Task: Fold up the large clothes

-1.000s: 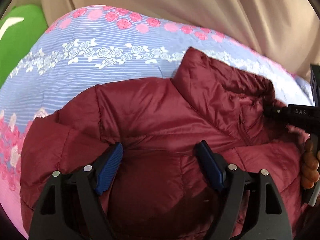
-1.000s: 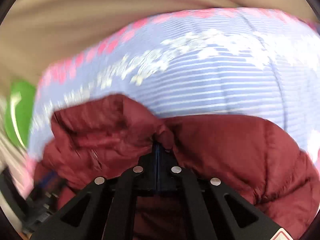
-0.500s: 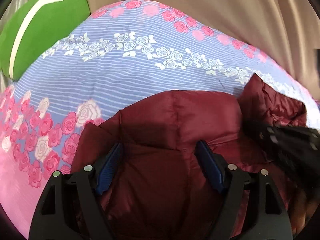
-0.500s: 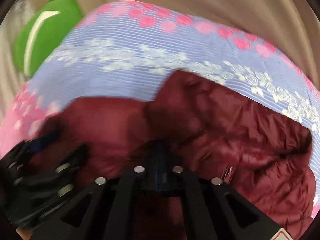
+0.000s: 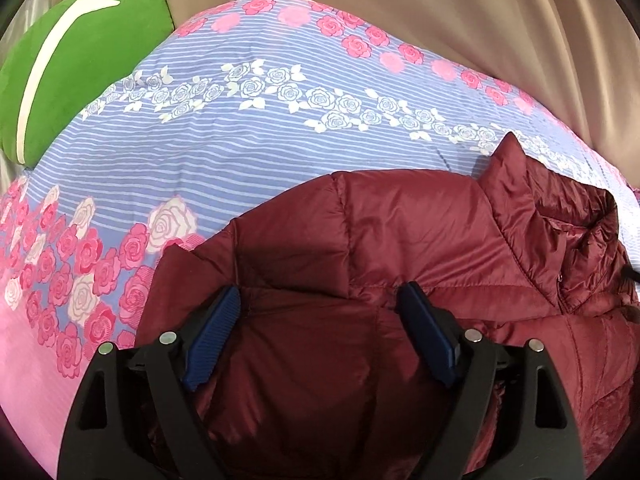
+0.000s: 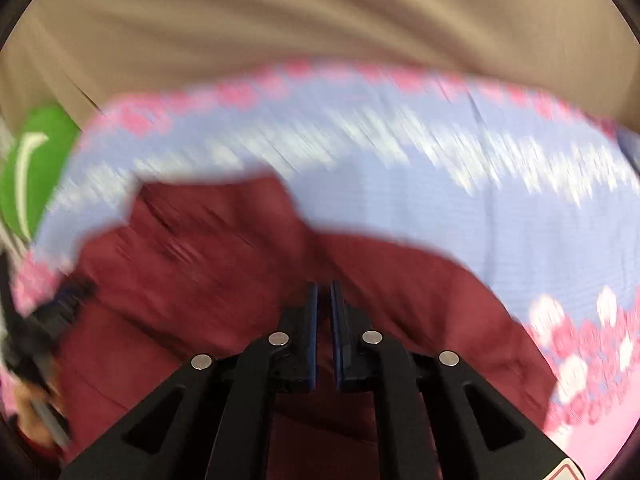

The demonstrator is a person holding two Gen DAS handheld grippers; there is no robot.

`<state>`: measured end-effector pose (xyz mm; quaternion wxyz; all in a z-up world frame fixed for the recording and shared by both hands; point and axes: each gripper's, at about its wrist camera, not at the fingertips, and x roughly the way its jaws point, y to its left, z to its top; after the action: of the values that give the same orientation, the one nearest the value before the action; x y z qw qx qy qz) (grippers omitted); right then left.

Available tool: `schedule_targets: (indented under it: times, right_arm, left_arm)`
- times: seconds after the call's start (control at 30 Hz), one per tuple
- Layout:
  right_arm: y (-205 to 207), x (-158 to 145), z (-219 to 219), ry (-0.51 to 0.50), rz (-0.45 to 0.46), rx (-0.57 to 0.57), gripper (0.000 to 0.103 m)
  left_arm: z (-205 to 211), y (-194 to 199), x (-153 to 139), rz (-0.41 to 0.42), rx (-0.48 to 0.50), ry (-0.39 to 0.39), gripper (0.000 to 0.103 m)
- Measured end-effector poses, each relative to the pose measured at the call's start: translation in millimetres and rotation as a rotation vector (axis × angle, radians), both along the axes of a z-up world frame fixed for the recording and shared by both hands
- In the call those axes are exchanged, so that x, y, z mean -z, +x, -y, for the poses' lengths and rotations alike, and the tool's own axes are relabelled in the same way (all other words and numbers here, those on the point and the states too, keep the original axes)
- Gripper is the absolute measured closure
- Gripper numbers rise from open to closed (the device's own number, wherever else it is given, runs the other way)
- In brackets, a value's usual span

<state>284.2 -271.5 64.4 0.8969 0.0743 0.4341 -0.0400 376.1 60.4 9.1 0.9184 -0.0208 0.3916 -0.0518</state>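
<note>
Left-wrist view: left gripper (image 5: 320, 322), jaws parting, straddled the puffy maroon quilted jacket (image 5: 400, 264) (unpinched) on the floral bedspread (image 5: 240, 152); right gripper (image 6: 324, 308) beside it was cracking apart, releasing.

A bedsheet (image 5: 248, 168) covers the bed before me: blue with thin white stripes, a band of white roses across its middle, pink roses along its far edge and at its near left corner. A green cushion (image 5: 76, 68) with a white stripe lies at its far left corner. Beige curtain (image 5: 440, 12) hangs behind the far edge.
</note>
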Motion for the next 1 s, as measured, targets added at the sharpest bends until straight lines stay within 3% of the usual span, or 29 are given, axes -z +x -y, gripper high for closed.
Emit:
schedule_targets:
  times: [0.03, 0.07, 0.1, 0.17, 0.2, 0.23, 0.4, 0.5, 0.7, 0.77, 0.87, 1.0]
  right_arm:
    - [0.5, 13.1, 12.4, -0.041, -0.039, 0.030, 0.103]
    - [-0.6, 18.4, 23.2, -0.079, -0.037, 0.069, 0.103]
    - [-3.8, 18.5, 38.2, -0.068, -0.014, 0.110, 0.103]
    - [-13.2, 11.9, 57.9, 0.070, 0.025, 0.172, 0.103]
    - [-16.2, 7.9, 56.6, 0.062, 0.040, 0.180, 0.099]
    - [-19.7, 0.2, 47.0, 0.030, 0.062, 0.147, 0.092]
    - [-8.8, -5.9, -8.5, -0.085, 0.068, -0.001, 0.092]
    - [15.6, -8.9, -15.5, -0.031, 0.063, -0.018, 0.092]
    - [66.7, 2.1, -31.8, -0.024, 0.019, -0.011, 0.093]
    - [62.6, -11.1, -35.9, -0.045, 0.079, -0.012, 0.093]
    - [44.9, -28.1, -25.6, 0.049, 0.171, -0.011, 0.093]
    - [25.7, -19.8, -36.7, 0.091, 0.134, -0.101, 0.093]
  left_arm:
    - [0.1, 0.6, 0.2, 0.000, 0.000, 0.001, 0.022]
    - [0.1, 0.7, 0.5, -0.001, 0.000, 0.001, 0.022]
    - [0.2, 0.3, 0.4, -0.001, 0.001, 0.001, 0.022]
    - [0.8, 0.3, 0.7, 0.000, 0.001, 0.006, 0.022]
    - [1.6, 0.6, 1.0, 0.000, 0.002, 0.010, 0.021]
    - [1.8, 1.0, 1.1, -0.001, 0.003, 0.013, 0.021]
    - [3.0, 1.3, 1.6, -0.001, 0.008, 0.020, 0.019]
    - [2.1, 1.5, 1.4, -0.001, 0.012, 0.017, 0.019]
    - [2.0, 1.3, 1.2, -0.002, 0.011, 0.019, 0.018]
    - [1.1, 2.1, 0.7, -0.002, 0.015, 0.015, 0.018]
    - [1.2, 1.6, 0.1, -0.002, 0.014, 0.014, 0.017]
    - [2.3, 1.7, 0.0, -0.003, 0.010, 0.024, 0.017]
